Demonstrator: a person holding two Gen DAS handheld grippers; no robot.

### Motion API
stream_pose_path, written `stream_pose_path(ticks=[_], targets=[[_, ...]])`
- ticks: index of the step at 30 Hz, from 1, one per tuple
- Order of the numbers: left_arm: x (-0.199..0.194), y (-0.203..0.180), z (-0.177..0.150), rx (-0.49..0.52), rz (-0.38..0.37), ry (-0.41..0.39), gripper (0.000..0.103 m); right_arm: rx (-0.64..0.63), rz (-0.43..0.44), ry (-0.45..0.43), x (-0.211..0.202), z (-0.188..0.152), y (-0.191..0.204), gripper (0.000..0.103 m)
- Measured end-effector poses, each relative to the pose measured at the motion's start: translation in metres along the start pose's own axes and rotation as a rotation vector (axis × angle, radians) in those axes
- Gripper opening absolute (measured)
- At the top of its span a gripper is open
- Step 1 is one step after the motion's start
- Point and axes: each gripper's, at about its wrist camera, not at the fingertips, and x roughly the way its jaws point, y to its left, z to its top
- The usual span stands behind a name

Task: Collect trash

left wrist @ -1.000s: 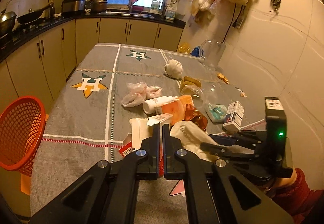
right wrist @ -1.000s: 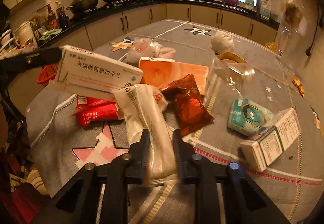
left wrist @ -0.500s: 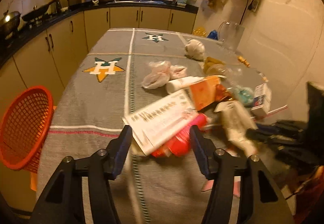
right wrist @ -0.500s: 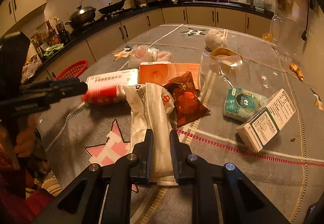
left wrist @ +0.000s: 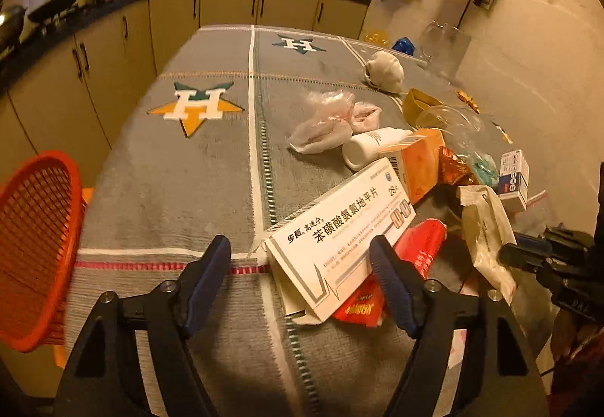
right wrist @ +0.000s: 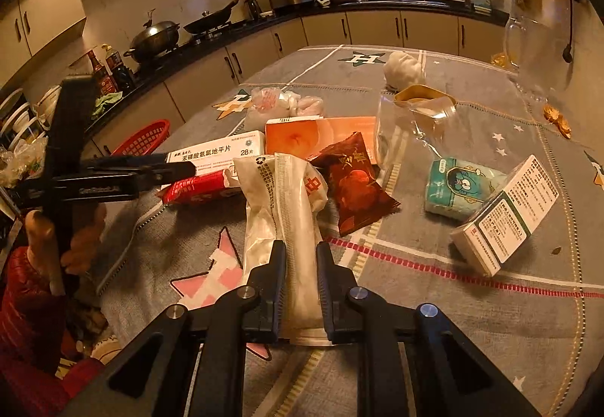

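Kitchen cabinets line the far walls, and a table under a grey star-patterned cloth (left wrist: pixel 188 183) fills the middle of both views, with litter heaped toward its near right end. An orange-red mesh basket (left wrist: pixel 34 247) stands off the table's left edge, well apart from the heap.

In its own view the left gripper (left wrist: pixel 300 251) hangs over the near edge of the heap with its jaws standing wide, having just been opening. A white medicine box (left wrist: pixel 339 228) lies on the table between them, resting partly on a red packet (left wrist: pixel 415 247). The right-hand finger sits just beside the box's edge — whether it touches I cannot tell — while the other finger is clear of it, so the box is not gripped.

The right gripper (right wrist: pixel 300 251) is nearly closed, its jaws having just narrowed a little further, and they pinch the near end of a long white plastic wrapper (right wrist: pixel 279 198). That wrapper stretches away from the fingers across the cloth, its far end against a dark red snack bag (right wrist: pixel 355 183). Behind it lies an orange box (right wrist: pixel 321 134) — farther right, a teal tissue pack (right wrist: pixel 456 186) and a second white box (right wrist: pixel 506 217) just beside it.
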Motion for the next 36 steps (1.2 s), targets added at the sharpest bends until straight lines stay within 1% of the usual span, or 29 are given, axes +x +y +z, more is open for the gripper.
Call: stream_pose_path(ticks=[2,3,4,6,8,11,14,16,17,20,23,26,27,29,36], targets=[[0.002,-0.002,-0.002,-0.013,-0.036,0.008,0.047,0.002,0.002,0.002,0.0,0.0,-0.001,0.017],[0.0,-0.003,-0.003,-0.022,-0.038,-0.007,0.041,0.003,0.0,0.002,0.0,0.0,-0.002,0.017],[-0.002,-0.005,-0.003,-0.019,-0.035,-0.016,0.039,0.003,0.0,0.002,0.0,0.0,-0.002,0.017],[-0.011,-0.011,-0.004,-0.011,-0.038,-0.034,0.028,0.002,0.002,0.0,-0.001,0.0,-0.001,0.017],[-0.018,-0.018,-0.005,0.006,-0.047,-0.053,0.023,0.002,0.005,-0.003,-0.002,0.0,-0.001,0.017],[-0.028,-0.034,-0.007,0.063,-0.013,-0.093,0.021,0.0,0.007,-0.005,-0.002,0.0,0.001,0.017],[-0.033,-0.049,-0.009,0.111,-0.014,-0.111,0.02,-0.009,-0.004,-0.003,-0.002,0.0,0.003,0.017],[-0.034,-0.061,-0.011,0.169,-0.017,-0.123,0.019,-0.015,-0.009,0.003,-0.001,-0.001,0.005,0.017],[-0.032,-0.064,-0.012,0.181,-0.013,-0.123,0.019,-0.014,-0.01,0.006,0.001,-0.001,0.005,0.017],[-0.021,-0.07,-0.015,0.203,-0.027,-0.087,0.019,-0.009,-0.011,0.014,0.004,-0.002,0.004,0.017],[-0.013,-0.071,-0.018,0.195,-0.009,-0.079,0.019,-0.005,-0.01,0.014,0.004,-0.003,0.003,0.017],[-0.013,-0.067,-0.017,0.166,-0.022,-0.085,0.019,-0.005,-0.01,0.012,0.004,-0.003,0.003,0.017],[-0.013,-0.066,-0.017,0.162,-0.023,-0.087,0.016,-0.004,-0.009,0.011,0.004,-0.003,0.002,0.017],[-0.013,-0.064,-0.018,0.155,-0.021,-0.088,0.001,-0.001,-0.007,0.006,0.003,-0.003,0.002,0.017],[-0.03,-0.061,-0.018,0.139,-0.035,-0.124,0.001,0.003,0.001,-0.014,-0.007,0.0,0.003,0.017]])
